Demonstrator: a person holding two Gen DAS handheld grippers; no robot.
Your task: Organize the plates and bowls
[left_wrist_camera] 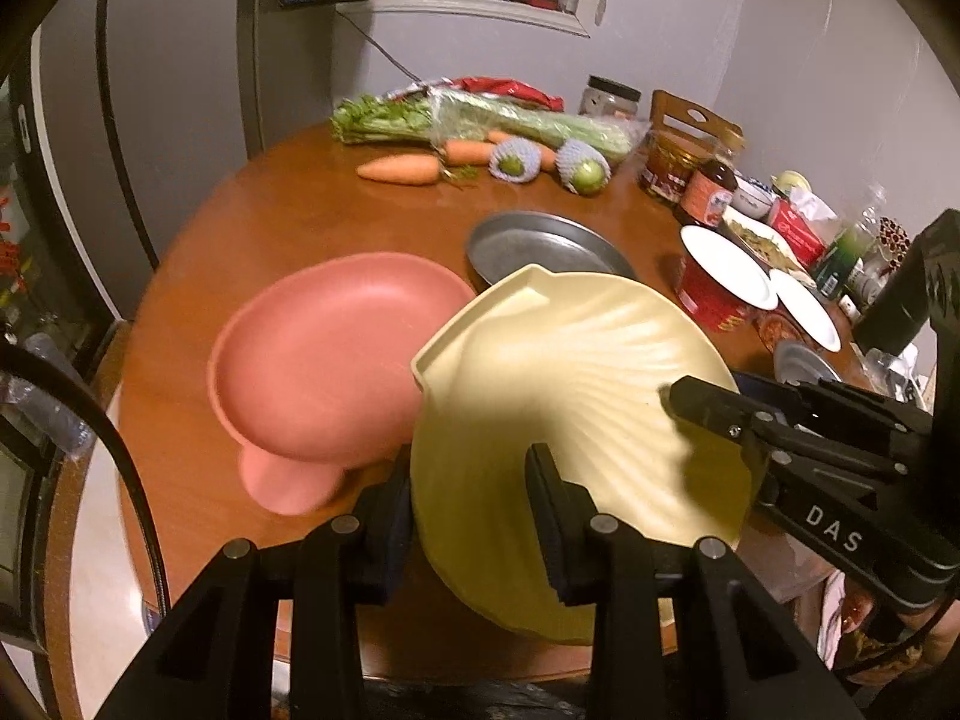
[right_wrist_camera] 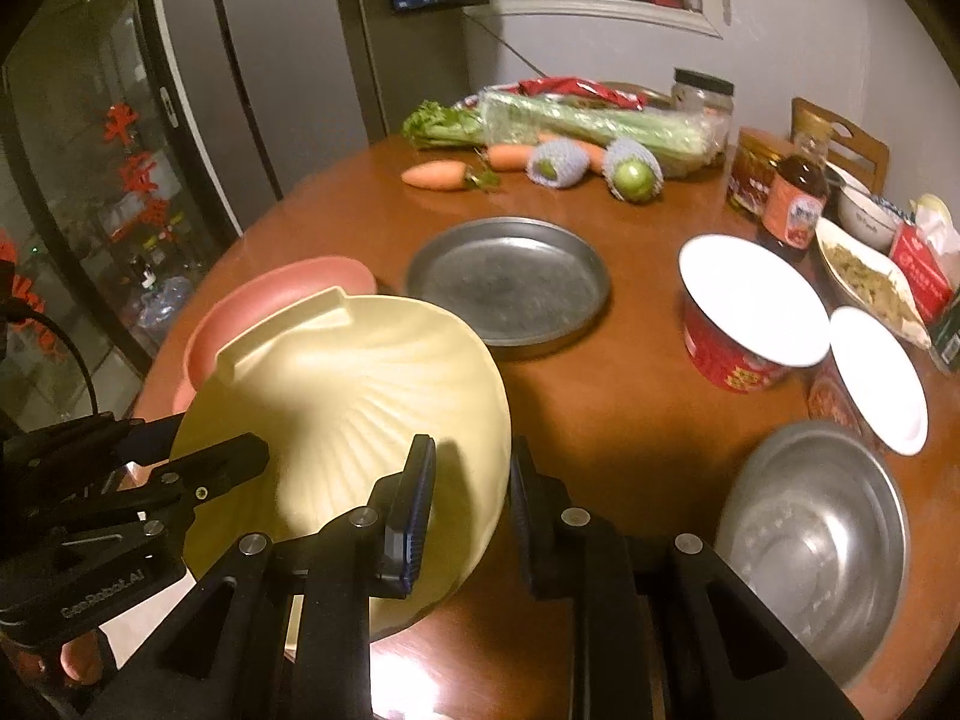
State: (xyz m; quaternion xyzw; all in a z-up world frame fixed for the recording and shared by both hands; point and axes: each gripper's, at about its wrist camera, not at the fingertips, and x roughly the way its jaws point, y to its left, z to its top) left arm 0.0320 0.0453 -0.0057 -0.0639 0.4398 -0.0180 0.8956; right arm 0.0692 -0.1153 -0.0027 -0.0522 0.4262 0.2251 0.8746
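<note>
Straddling the rim of the pale yellow shell-shaped plastic plate [left_wrist_camera: 576,396], the left claw [left_wrist_camera: 471,516] has one finger under the plate's left edge and one on its ribbed upper face; there is a clear gap around the rim, so the jaws are spread rather than pinching. The plate is tilted, its near edge low toward the cameras and its notched far edge raised above the round brown wooden bench [left_wrist_camera: 288,210].

The right claw [right_wrist_camera: 471,510] meets the same plate from the other side: one blue-padded finger lies over the ribbed face, the other just outside the right edge. Whether its pads press the rim I cannot tell.

Just behind and left of the yellow plate sits the pink footed plastic dish [left_wrist_camera: 324,360], partly overlapped by it. The flat grey metal plate [right_wrist_camera: 507,279] rests farther back, apart from both. The shiny steel bowl [right_wrist_camera: 816,546] stands near the bench's right edge, beside the two red paper bowls with white insides [right_wrist_camera: 750,306].

Along the far side lie carrots [left_wrist_camera: 399,169], wrapped celery [left_wrist_camera: 480,114], two net-sleeved green fruits [right_wrist_camera: 633,174], jars and bottles.
</note>
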